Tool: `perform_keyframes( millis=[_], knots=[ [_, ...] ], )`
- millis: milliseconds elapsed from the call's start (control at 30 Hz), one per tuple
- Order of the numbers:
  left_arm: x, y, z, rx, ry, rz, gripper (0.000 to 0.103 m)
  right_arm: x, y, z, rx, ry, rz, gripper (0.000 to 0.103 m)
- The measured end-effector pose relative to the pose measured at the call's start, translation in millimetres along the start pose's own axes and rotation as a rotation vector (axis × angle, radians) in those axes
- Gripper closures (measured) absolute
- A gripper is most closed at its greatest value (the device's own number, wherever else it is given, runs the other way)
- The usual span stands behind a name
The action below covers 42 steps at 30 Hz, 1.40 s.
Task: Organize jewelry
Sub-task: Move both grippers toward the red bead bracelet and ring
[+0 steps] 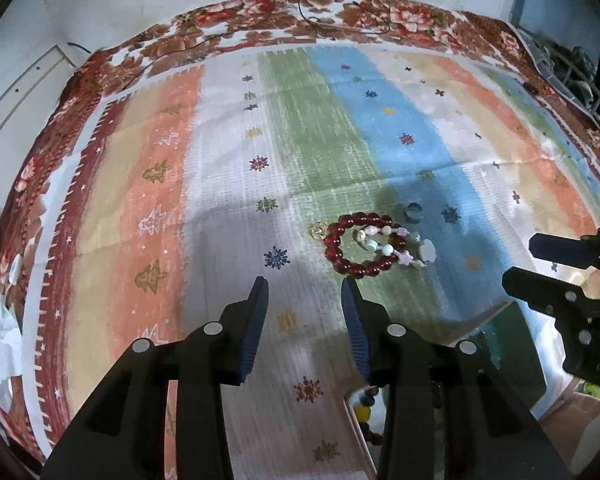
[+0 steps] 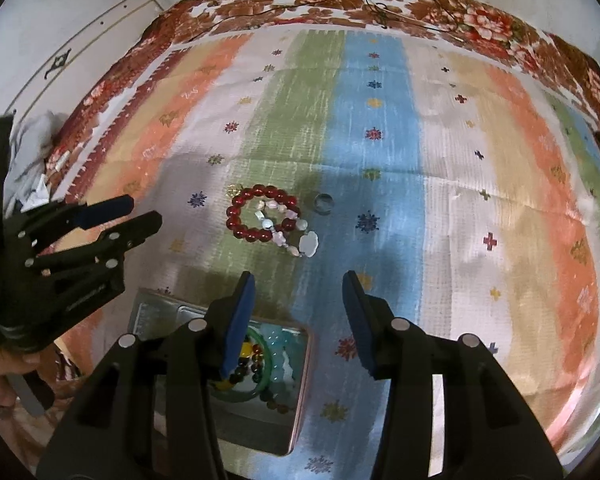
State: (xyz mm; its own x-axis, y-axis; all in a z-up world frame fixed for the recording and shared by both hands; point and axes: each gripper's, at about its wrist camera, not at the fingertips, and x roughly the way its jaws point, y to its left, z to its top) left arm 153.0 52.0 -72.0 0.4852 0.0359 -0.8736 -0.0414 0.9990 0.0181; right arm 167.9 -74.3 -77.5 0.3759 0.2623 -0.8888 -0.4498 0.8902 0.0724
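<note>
Surface: a bed or table, which of the two could not be told, covered by a red floral blanket [image 2: 480, 20]. Over it lay a striped cloth [image 2: 380, 160] in bands of orange, white, green, blue and beige, printed with small stars and trees.

On the cloth:
- a red bead bracelet [image 2: 260, 211], lying flat;
- a pale bead bracelet [image 2: 288, 236], overlapping the red one;
- a small gold charm [image 2: 233, 190], just beside the red bracelet;
- a small clear ring [image 2: 323, 202], near both bracelets;
- an open metal tin [image 2: 296, 408] holding beads and a green bangle [image 2: 256, 394].
</note>
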Motion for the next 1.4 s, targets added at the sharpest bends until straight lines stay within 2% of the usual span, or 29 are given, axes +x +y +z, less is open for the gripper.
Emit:
perform_keyframes(
  millis=[400, 1400],
  knots=[
    [23, 7, 11, -0.004, 0.033, 0.002, 0.063, 35, -13, 15, 0.030, 0.067, 0.031, 0.052],
    [74, 4, 34, 0.020, 0.099, 0.026, 0.060, 83, -7, 33, -0.008, 0.138, -0.009, 0.052]
  ],
)
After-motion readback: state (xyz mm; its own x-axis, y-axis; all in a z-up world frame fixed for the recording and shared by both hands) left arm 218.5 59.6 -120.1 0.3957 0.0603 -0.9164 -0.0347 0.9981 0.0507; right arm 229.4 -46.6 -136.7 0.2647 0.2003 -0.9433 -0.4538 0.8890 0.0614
